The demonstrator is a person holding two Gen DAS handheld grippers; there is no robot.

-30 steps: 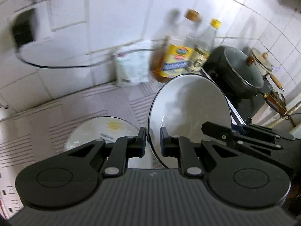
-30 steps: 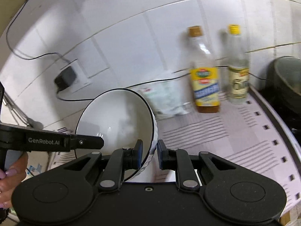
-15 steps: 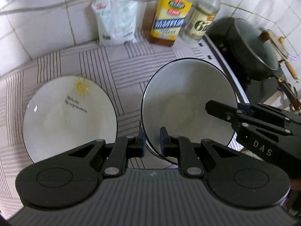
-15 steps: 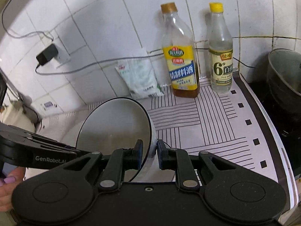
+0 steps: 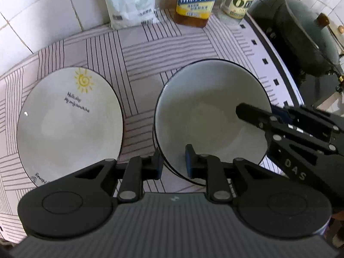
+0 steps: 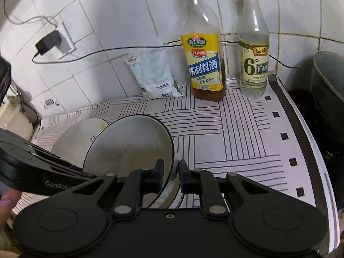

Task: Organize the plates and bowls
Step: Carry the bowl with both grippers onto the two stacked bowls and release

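A white bowl with a dark rim sits low over the striped counter, right of a white plate with a sun drawing. My left gripper straddles the bowl's near rim; its jaws are opening, and a gap shows between the rim and the inner pad. The right gripper holds the bowl's right rim. In the right wrist view the bowl is tilted, and that gripper is closing tighter on its rim. A second dark rim line shows under the bowl. The left gripper reaches in beside the plate.
A yellow-label bottle, a clear vinegar bottle and a white bag stand along the tiled wall. A dark lidded pot sits on the stove at right. A charger and cable hang on the wall. A person's fingertip shows.
Both grippers came down with the bowl toward the counter, beside the plate. The left gripper tipped downward and its jaws have spread wider around the rim.
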